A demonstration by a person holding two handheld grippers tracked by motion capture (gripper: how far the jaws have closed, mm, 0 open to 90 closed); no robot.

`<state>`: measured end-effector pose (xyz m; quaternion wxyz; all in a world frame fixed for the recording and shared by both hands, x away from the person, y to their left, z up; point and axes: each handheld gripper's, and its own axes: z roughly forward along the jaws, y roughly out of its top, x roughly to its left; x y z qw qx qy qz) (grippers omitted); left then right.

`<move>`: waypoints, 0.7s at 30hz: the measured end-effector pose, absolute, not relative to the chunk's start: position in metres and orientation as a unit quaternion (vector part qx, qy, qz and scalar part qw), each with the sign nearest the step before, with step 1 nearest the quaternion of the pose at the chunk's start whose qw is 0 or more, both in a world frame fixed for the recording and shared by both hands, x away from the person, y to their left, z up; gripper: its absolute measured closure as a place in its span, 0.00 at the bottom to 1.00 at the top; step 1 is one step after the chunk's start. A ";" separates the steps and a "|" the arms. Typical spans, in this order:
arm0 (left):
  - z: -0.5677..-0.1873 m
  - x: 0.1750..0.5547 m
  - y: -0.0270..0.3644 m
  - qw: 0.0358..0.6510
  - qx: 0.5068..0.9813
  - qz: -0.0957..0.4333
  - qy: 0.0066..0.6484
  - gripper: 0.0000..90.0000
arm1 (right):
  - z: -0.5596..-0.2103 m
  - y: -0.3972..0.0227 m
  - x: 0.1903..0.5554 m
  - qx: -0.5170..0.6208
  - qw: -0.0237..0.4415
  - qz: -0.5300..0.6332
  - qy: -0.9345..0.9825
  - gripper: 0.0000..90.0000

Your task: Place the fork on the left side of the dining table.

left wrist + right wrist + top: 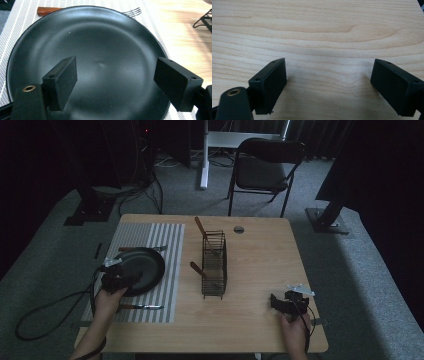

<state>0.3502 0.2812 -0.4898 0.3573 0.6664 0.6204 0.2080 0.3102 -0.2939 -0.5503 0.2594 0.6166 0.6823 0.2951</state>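
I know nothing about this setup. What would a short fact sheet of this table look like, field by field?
surface: wooden table
mat: grey striped placemat at the table's left
dish: black plate on the placemat
cutlery on mat: fork beyond the plate, knife on its near side
rack: wire cutlery basket at mid table, two wooden handles sticking out
left gripper: open, over the plate, nothing between the jaws
right gripper: open, over bare wood at the near right

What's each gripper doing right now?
Left gripper: open, empty, over the black plate.
Right gripper: open, empty, over bare table.
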 end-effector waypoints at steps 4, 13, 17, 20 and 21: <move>-0.491 0.337 0.276 0.358 0.676 0.216 0.607 0.21 | -0.550 -0.294 0.310 0.616 0.259 0.295 0.682 0.14; -0.489 0.308 0.275 0.370 0.680 0.223 0.593 0.21 | -0.550 -0.294 0.310 0.617 0.259 0.295 0.682 0.14; -0.491 0.299 0.276 0.372 0.678 0.227 0.592 0.21 | -0.550 -0.294 0.310 0.617 0.259 0.295 0.682 0.14; -0.496 0.286 0.275 0.352 0.690 0.247 0.582 0.21 | -0.550 -0.294 0.310 0.617 0.259 0.295 0.682 0.14; -0.497 0.283 0.275 0.359 0.691 0.244 0.578 0.21 | -0.550 -0.294 0.310 0.617 0.259 0.295 0.682 0.14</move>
